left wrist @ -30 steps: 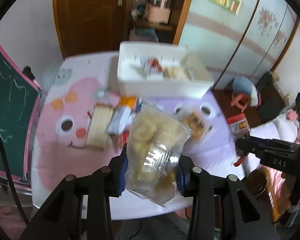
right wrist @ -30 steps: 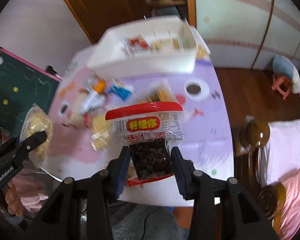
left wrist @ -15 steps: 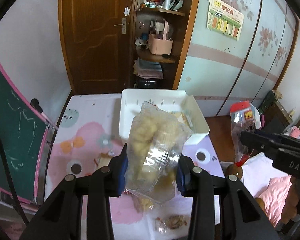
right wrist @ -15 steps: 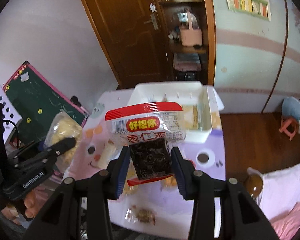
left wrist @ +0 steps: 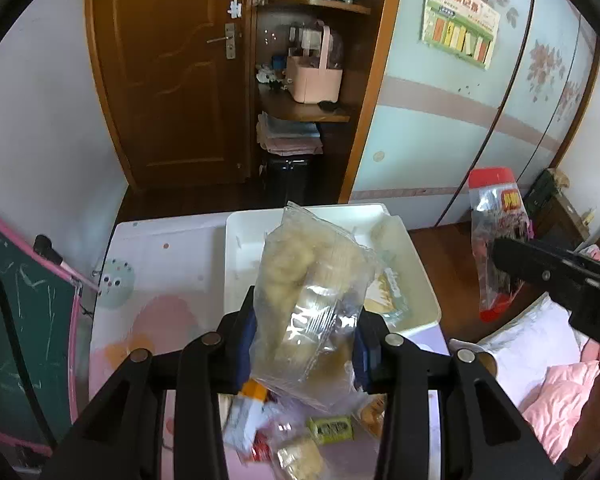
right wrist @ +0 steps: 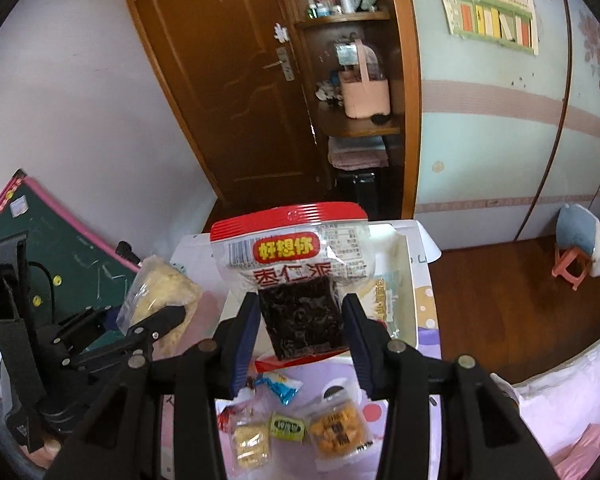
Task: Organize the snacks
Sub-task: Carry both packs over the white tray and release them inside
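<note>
Above the table: two hand-held grippers, each raised with a snack packet, over a white bin and loose snacks.
Left gripper [left wrist: 304, 340]: clenched on a clear packet of pale puffed snacks [left wrist: 312, 300], blue pads pressing on both sides of it; the packet stands upright between the fingers and hides part of the bin behind it.
Right gripper [right wrist: 300, 324]: clamped on a red-topped packet of dark dates [right wrist: 296, 280], the dark lower half pinched between the pads and the red band with printed label standing above them.
White bin [left wrist: 240, 256]: a rectangular tub on the far part of the table, beyond both grippers, with a few pale wrapped snacks lying in its right side.
Table [left wrist: 164, 264]: a white, pink and lilac cartoon-print top.
Loose snacks [right wrist: 296, 428]: small wrapped pieces on the near part of the table below the grippers, among them a blue wrapper, a green one, a pale cracker pack and an orange one.
Surroundings: a brown wooden door [left wrist: 172, 80] and open shelves behind the table, a green chalkboard [left wrist: 24, 320] leaning at the left.
</note>
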`<state>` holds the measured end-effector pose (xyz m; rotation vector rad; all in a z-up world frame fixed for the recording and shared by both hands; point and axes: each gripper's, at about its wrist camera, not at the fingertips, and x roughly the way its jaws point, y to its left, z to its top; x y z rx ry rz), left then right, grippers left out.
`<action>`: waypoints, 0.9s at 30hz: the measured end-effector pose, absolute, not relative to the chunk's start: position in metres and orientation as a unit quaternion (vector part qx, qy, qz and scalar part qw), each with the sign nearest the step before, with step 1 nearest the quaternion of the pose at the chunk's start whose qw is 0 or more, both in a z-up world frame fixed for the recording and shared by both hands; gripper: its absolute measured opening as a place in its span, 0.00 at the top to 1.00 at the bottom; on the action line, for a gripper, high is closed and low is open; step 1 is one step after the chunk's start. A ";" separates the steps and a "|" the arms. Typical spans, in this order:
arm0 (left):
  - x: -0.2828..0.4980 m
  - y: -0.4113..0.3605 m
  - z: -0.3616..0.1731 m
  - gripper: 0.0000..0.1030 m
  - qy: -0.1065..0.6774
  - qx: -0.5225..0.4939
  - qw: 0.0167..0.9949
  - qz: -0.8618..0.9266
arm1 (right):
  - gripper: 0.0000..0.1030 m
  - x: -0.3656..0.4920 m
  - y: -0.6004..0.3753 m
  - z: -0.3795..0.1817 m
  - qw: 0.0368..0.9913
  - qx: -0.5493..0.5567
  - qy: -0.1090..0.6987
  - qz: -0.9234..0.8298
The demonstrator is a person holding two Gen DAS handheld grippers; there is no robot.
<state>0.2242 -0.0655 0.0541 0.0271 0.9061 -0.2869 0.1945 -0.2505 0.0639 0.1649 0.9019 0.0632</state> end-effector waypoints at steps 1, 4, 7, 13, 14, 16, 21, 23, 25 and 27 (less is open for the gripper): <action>0.237 -0.068 0.049 0.63 0.441 0.014 0.887 -0.139 | 0.59 0.203 -0.252 0.058 0.893 0.084 0.441 0.027; 0.262 -0.072 0.036 0.63 0.452 0.015 0.881 -0.141 | 0.59 0.222 -0.255 0.041 0.885 0.092 0.455 0.017; 0.285 -0.079 0.021 0.63 0.464 0.021 0.874 -0.144 | 0.59 0.241 -0.257 0.024 0.878 0.096 0.470 0.009; 0.317 -0.087 -0.010 0.63 0.487 0.027 0.859 -0.152 | 0.59 0.269 -0.254 -0.008 0.863 0.099 0.496 -0.009; 0.322 -0.088 -0.014 0.63 0.490 0.031 0.858 -0.153 | 0.59 0.271 -0.254 -0.011 0.861 0.100 0.499 -0.011; 0.330 -0.090 -0.023 0.63 0.493 0.039 0.856 -0.150 | 0.58 0.279 -0.253 -0.020 0.856 0.098 0.507 -0.015; 0.338 -0.088 -0.035 0.29 0.493 0.046 0.858 -0.137 | 0.58 0.291 -0.250 -0.034 0.852 0.082 0.516 -0.035; 0.338 -0.085 -0.033 0.12 0.477 0.043 0.868 -0.127 | 0.55 0.294 -0.249 -0.037 0.851 0.077 0.518 -0.041; 0.337 -0.081 -0.031 0.11 0.470 0.042 0.873 -0.125 | 0.48 0.295 -0.250 -0.039 0.850 0.078 0.519 -0.048; 0.338 -0.079 -0.032 0.11 0.474 0.038 0.870 -0.127 | 0.43 0.296 -0.253 -0.041 0.849 0.083 0.520 -0.051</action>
